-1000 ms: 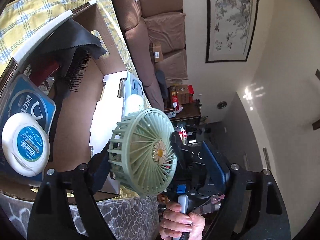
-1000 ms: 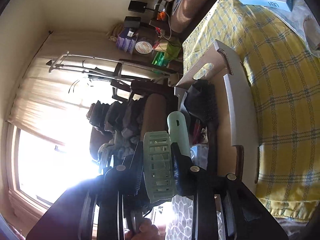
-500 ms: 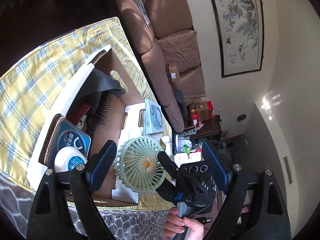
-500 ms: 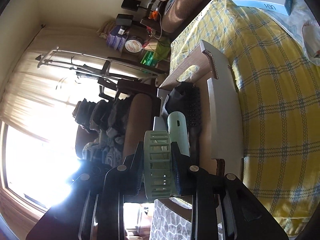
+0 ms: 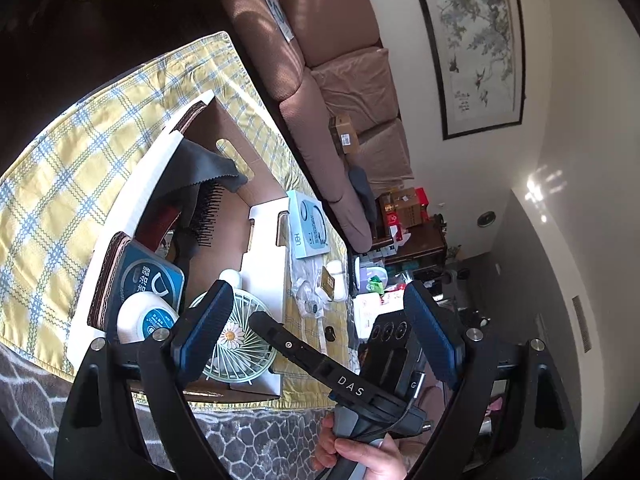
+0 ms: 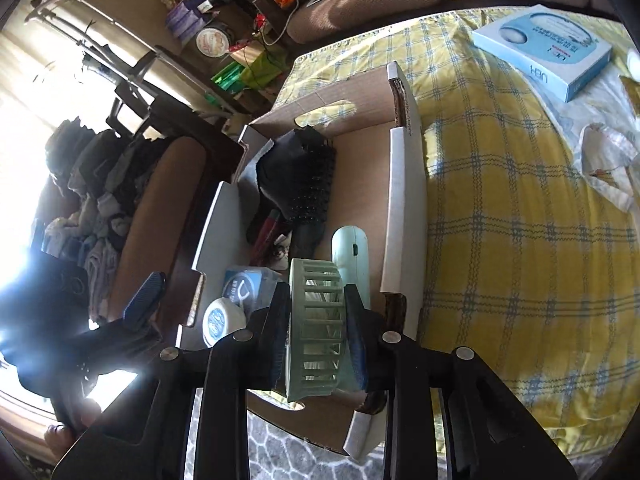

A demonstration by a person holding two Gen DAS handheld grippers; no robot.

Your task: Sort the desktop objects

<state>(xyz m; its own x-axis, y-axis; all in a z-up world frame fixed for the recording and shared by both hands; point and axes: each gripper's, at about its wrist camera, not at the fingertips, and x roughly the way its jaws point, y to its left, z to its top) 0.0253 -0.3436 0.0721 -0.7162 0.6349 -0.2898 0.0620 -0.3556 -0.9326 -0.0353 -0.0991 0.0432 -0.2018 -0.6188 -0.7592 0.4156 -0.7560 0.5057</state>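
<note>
My right gripper (image 6: 318, 338) is shut on the head of a pale green handheld fan (image 6: 316, 332), held over the near end of the open cardboard box (image 6: 404, 200); its handle (image 6: 350, 256) points into the box. In the left wrist view the fan (image 5: 236, 340) shows with its daisy centre, over the box (image 5: 264, 248). My left gripper (image 5: 320, 332) is open and empty, above and beside the box. The box holds a black hairbrush (image 6: 308, 184), a dark cloth (image 5: 200, 168), a white floss case (image 5: 146, 318) and a blue pack (image 5: 150, 280).
The box stands on a yellow plaid cloth (image 6: 520, 240). A light blue carton (image 6: 548, 50) and crumpled white wrapping (image 6: 608, 160) lie on the cloth to the right. A brown sofa (image 5: 320, 80) runs along the far side. A grey patterned rug (image 5: 240, 432) lies below.
The left gripper has drawn back and up from the fan and stands open and clear. The right gripper has lowered the fan toward the box's near end.
</note>
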